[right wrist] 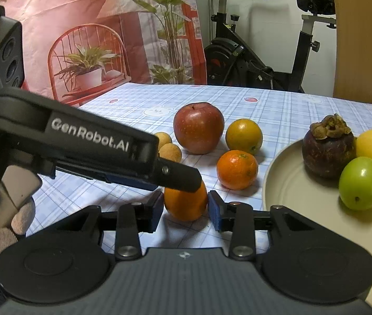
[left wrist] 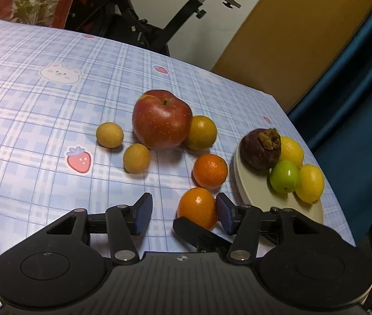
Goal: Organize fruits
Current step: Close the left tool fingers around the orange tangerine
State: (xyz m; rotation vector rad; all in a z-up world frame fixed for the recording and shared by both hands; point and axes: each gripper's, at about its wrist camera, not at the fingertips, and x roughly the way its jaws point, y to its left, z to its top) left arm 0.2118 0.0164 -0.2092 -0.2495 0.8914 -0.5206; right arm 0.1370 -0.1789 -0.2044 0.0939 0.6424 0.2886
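A small orange (right wrist: 186, 204) rests on the checked tablecloth, and my right gripper (right wrist: 186, 208) is shut on it, both blue pads against its sides. My left gripper (left wrist: 184, 202) stands open around the same orange (left wrist: 197, 210): its right pad is beside the fruit and its left pad is well clear. In the right wrist view the left gripper's finger (right wrist: 183, 179) lies across the orange's top. The cream plate (right wrist: 291, 191) at right holds a mangosteen (right wrist: 327, 149), a green fruit (right wrist: 361, 183) and lemons (left wrist: 310, 183).
Loose on the cloth lie a red apple (left wrist: 162, 119), a yellowish orange (left wrist: 201, 132), a mandarin (left wrist: 210, 170) and two longans (left wrist: 110, 134). The table edge (left wrist: 277, 97) falls off behind the plate. An exercise bike (right wrist: 251, 60) stands beyond it. A gloved hand (right wrist: 2, 225) holds the left gripper.
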